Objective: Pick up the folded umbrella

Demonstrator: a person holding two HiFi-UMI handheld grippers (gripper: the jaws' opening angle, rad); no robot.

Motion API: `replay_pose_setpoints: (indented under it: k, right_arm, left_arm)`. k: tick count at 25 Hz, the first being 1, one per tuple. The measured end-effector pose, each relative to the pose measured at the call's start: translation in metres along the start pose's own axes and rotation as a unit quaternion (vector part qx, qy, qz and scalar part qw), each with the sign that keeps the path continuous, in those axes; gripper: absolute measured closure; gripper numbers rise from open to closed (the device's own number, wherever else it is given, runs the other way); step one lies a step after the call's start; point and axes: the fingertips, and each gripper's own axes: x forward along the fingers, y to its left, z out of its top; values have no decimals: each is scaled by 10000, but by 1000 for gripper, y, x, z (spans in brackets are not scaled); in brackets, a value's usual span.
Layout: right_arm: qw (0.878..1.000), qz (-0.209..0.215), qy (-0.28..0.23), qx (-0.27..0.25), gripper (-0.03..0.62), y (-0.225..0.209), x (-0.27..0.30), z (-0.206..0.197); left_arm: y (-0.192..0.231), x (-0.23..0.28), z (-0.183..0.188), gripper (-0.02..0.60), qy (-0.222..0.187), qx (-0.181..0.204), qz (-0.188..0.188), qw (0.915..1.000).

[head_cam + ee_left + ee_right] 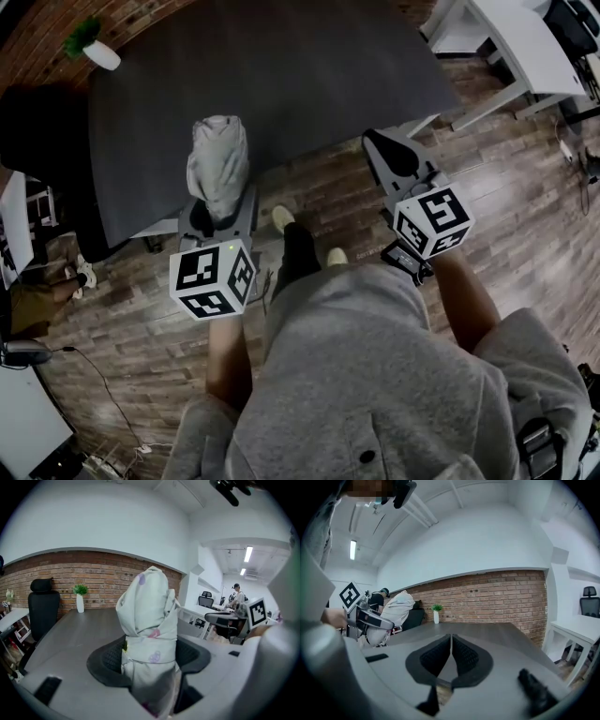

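Left gripper — jaws clamped on the folded umbrella, which stands upright between its pads. Right gripper — jaws together, empty. Dark table ahead of both.

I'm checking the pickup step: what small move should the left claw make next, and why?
Probably hold the grip with the left claw and steady it: the folded umbrella is already clamped between its jaws, while the right claw is shut and empty.
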Motion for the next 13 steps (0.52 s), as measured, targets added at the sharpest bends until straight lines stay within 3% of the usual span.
replay_pose_setpoints:
  k: [13]
  right_arm:
    - [9999, 101, -112, -68, 565, 39, -43, -11]
  left_arm:
    - [-20, -56, -29, 295, -88, -43, 48, 9999]
